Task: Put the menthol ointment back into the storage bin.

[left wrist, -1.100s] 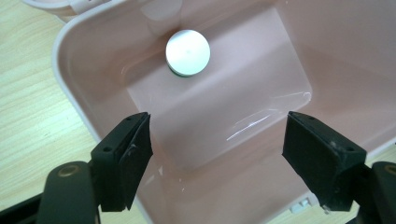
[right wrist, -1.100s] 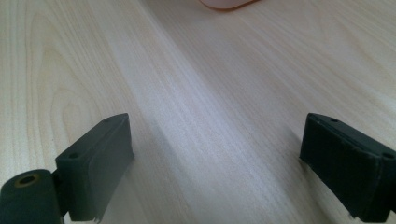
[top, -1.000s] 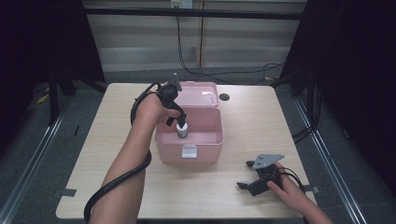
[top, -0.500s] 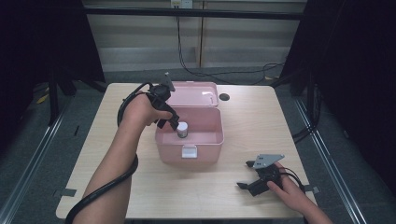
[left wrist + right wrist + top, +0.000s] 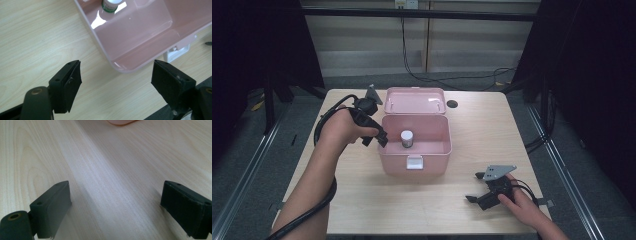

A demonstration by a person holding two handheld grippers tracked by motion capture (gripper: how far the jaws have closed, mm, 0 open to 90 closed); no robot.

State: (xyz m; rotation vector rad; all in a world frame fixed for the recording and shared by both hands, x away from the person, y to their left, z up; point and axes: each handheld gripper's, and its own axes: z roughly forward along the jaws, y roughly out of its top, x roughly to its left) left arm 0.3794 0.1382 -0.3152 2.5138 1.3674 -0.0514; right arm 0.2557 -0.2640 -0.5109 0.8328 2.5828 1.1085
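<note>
A pink box (image 5: 414, 150) stands open in the middle of the table, its lid (image 5: 414, 101) tipped back. Inside stands a small white bottle (image 5: 406, 138) with a grey cap, upright near the left wall; the left gripper view shows its base (image 5: 109, 5) on the pink floor (image 5: 140, 27). My left gripper (image 5: 376, 140) hangs open just outside the box's left wall, jaws wide apart with nothing between them (image 5: 116, 82). My right gripper (image 5: 477, 187) rests open on the table at the front right, above bare wood (image 5: 115, 202).
The box's white latch (image 5: 414, 162) faces the front edge. A dark round hole (image 5: 452, 104) sits in the tabletop behind the box. Cables trail from both grippers. Bare wood lies left of and in front of the box; the table's edges drop to a dark floor.
My left gripper has let go of the bottle, risen out of the box and drawn back to the left, outside its wall. The bottle stays standing inside. The right gripper has not moved.
</note>
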